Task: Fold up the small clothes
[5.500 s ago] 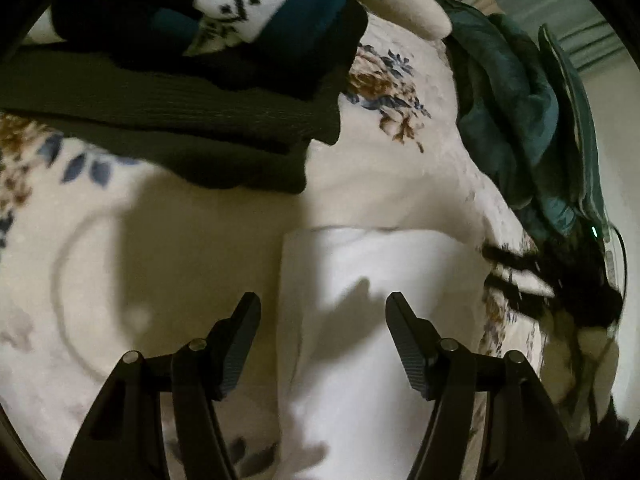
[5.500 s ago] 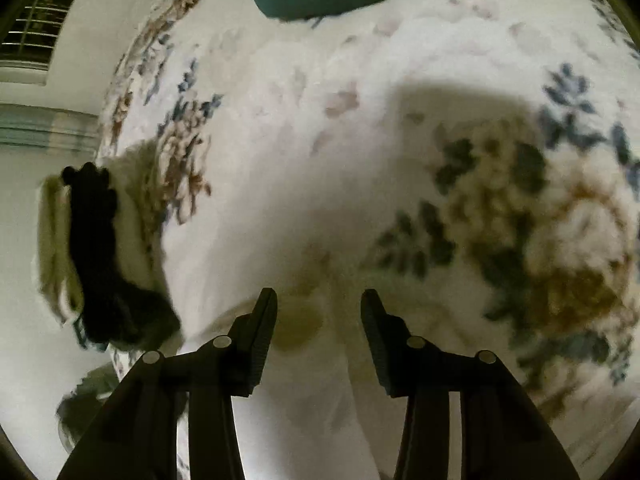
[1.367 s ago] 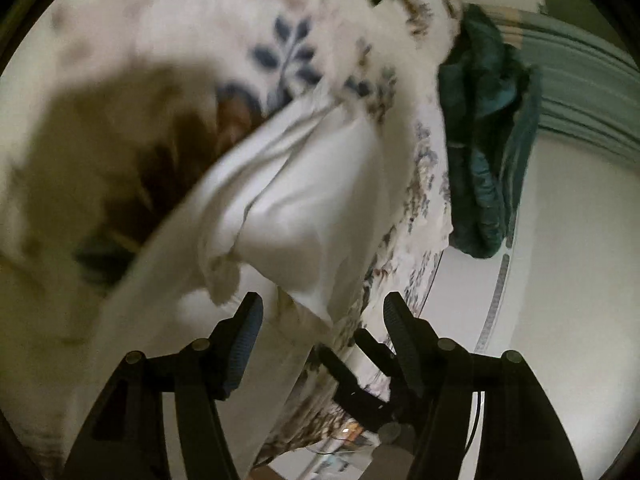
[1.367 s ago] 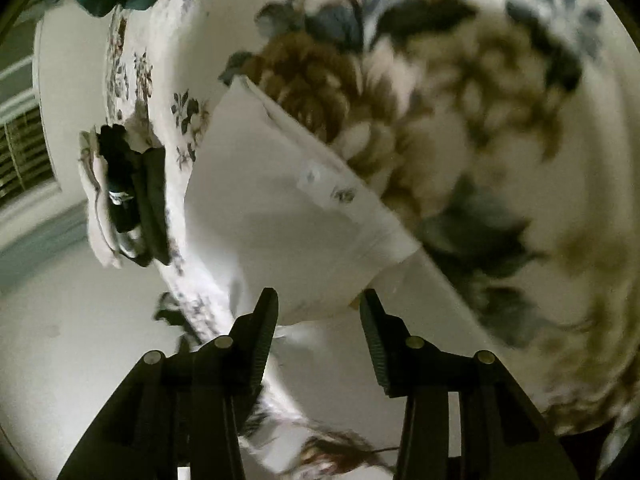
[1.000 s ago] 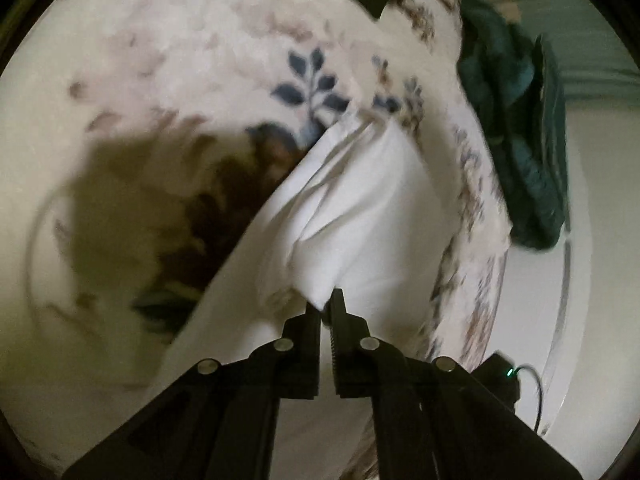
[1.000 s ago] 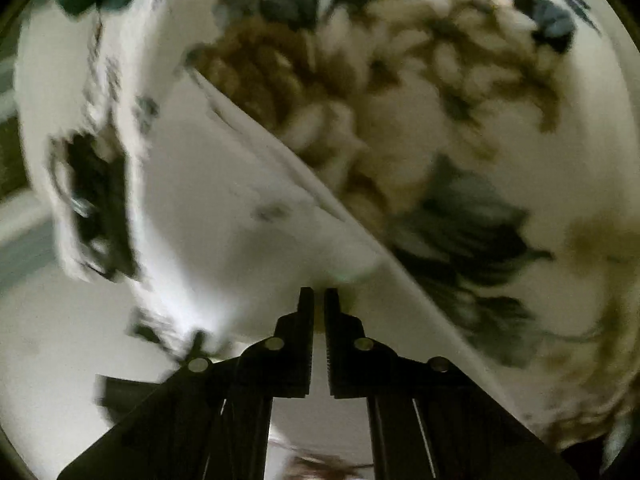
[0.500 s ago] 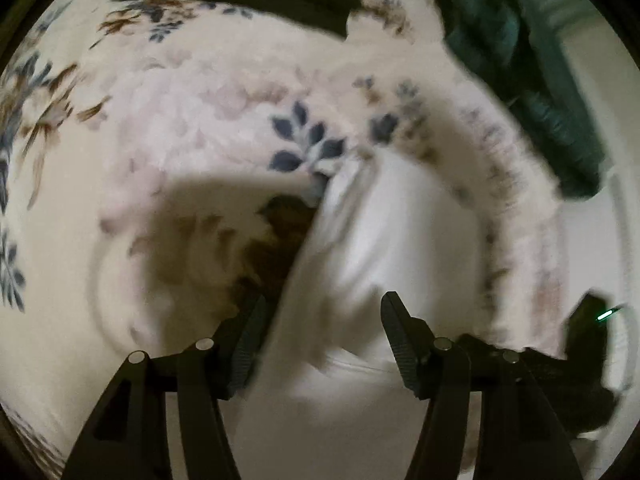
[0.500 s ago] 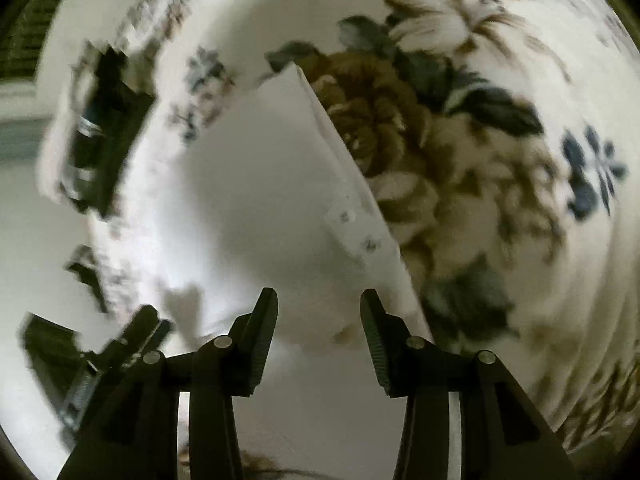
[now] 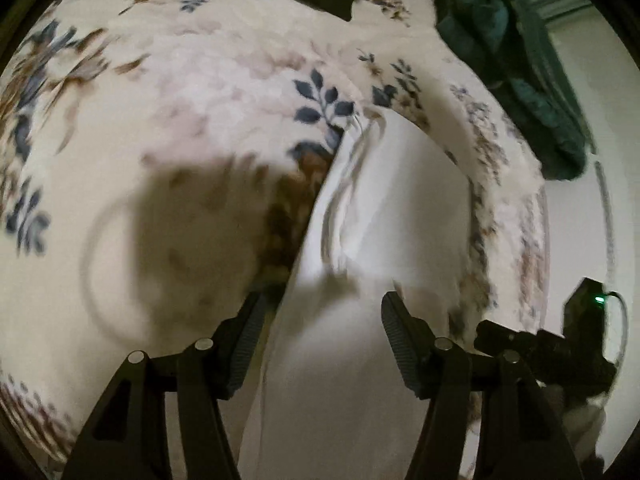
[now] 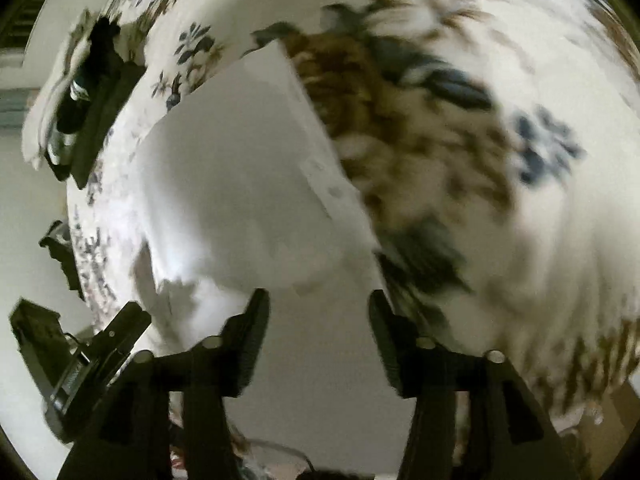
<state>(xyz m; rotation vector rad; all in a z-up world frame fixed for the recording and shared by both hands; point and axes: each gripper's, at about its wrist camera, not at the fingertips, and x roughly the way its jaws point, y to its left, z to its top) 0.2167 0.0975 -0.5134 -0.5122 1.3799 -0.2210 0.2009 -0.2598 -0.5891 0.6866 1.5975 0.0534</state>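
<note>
Your left gripper [image 9: 322,328] and right gripper [image 10: 318,330] hover with fingers spread wide, gripping nothing; the white garment [image 9: 392,208] lies folded on the floral bedspread [image 9: 192,92] near the bed's edge, apparently set down there to smooth flat.

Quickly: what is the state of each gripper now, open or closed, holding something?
Left gripper: open, holding nothing, above the white garment.
Right gripper: open, holding nothing.

Left tongs [image 9: 322,326] and right tongs [image 10: 318,322], both spread wide, nothing between the fingers.
</note>
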